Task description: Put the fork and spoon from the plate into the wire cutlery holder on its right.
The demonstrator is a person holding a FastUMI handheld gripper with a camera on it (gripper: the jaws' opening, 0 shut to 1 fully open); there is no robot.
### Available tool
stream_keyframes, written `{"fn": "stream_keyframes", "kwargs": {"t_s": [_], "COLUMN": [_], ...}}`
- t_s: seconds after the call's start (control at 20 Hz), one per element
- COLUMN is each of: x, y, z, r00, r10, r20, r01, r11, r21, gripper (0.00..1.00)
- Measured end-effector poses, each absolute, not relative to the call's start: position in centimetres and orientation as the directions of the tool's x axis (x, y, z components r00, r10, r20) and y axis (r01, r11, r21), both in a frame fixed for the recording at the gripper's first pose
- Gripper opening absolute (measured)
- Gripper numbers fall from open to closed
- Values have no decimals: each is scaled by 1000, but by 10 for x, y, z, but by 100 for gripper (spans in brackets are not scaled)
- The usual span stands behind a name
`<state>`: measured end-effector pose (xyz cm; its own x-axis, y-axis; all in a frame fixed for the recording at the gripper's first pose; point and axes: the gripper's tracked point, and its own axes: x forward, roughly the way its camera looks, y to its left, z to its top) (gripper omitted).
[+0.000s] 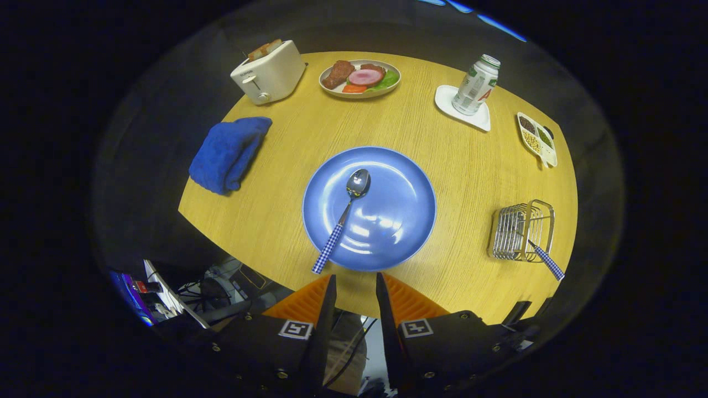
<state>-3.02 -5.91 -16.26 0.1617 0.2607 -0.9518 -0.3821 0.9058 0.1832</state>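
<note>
A blue plate [398, 221] lies on the wooden table just beyond my fingers. On it rests a spoon [344, 216] with a checked handle; the bowl points away and the handle end overhangs the near rim. To the plate's right stands the wire cutlery holder [520, 232], and a checked handle [547, 262], probably the fork's, sticks out of it toward me. My gripper [355, 279] hovers above the table's near edge, short of the plate. Its fingers stand a small gap apart and hold nothing.
A folded blue cloth [229, 153] lies left of the plate. At the back are a toaster [268, 74], a dish of food [360, 78], a can [477, 84] on a white coaster and a divided snack tray [536, 139]. Cables and gear sit below the table's near edge.
</note>
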Motion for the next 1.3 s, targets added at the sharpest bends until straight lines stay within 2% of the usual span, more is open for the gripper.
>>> {"fn": "stream_keyframes", "kwargs": {"t_s": [0.5, 1.25, 1.3], "x": [-28, -18, -20], "y": [-25, -4, -6], "z": [-205, -248, -265], "r00": [76, -36, -51], "r10": [294, 294, 282], "r20": [-953, -955, -958], "r01": [-280, -211, -213], "r11": [924, 932, 934], "r21": [262, 295, 287], "gripper": [44, 43, 25]}}
